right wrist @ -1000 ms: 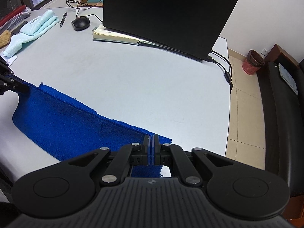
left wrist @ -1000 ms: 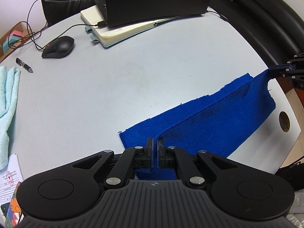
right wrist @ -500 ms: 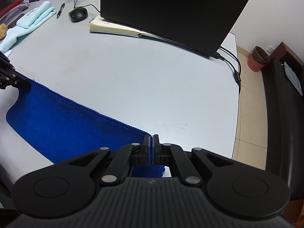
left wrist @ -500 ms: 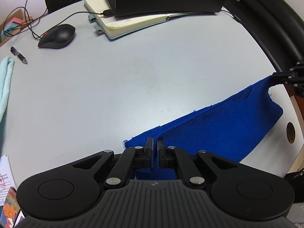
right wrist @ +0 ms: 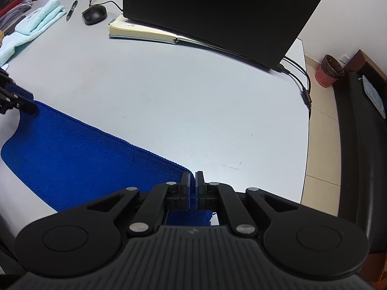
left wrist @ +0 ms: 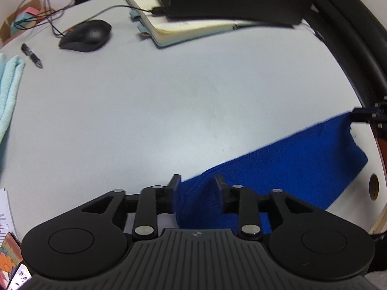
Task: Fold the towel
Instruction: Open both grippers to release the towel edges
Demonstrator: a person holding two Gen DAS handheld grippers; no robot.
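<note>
A blue towel (left wrist: 290,164) lies folded along the near edge of the grey table (left wrist: 169,101). My left gripper (left wrist: 197,181) is open, with the towel's left corner lying loose between its fingers. My right gripper (right wrist: 192,177) is shut on the towel's right corner (right wrist: 191,193). The towel (right wrist: 72,154) stretches left from it to the left gripper (right wrist: 23,104), seen at the left edge of the right wrist view. The right gripper (left wrist: 362,117) shows at the right edge of the left wrist view, still holding its corner.
At the back stand a black laptop (right wrist: 217,12) on an open notebook (right wrist: 142,32), a black mouse (left wrist: 85,35), a pen (left wrist: 31,54) and a light-blue towel (right wrist: 36,21). Cables (right wrist: 300,72) hang off the right edge. A red bin (right wrist: 330,71) stands on the floor.
Both grippers have moved forward over the table with the towel's edge. My left gripper has opened and let go of its corner. The right stays shut.
</note>
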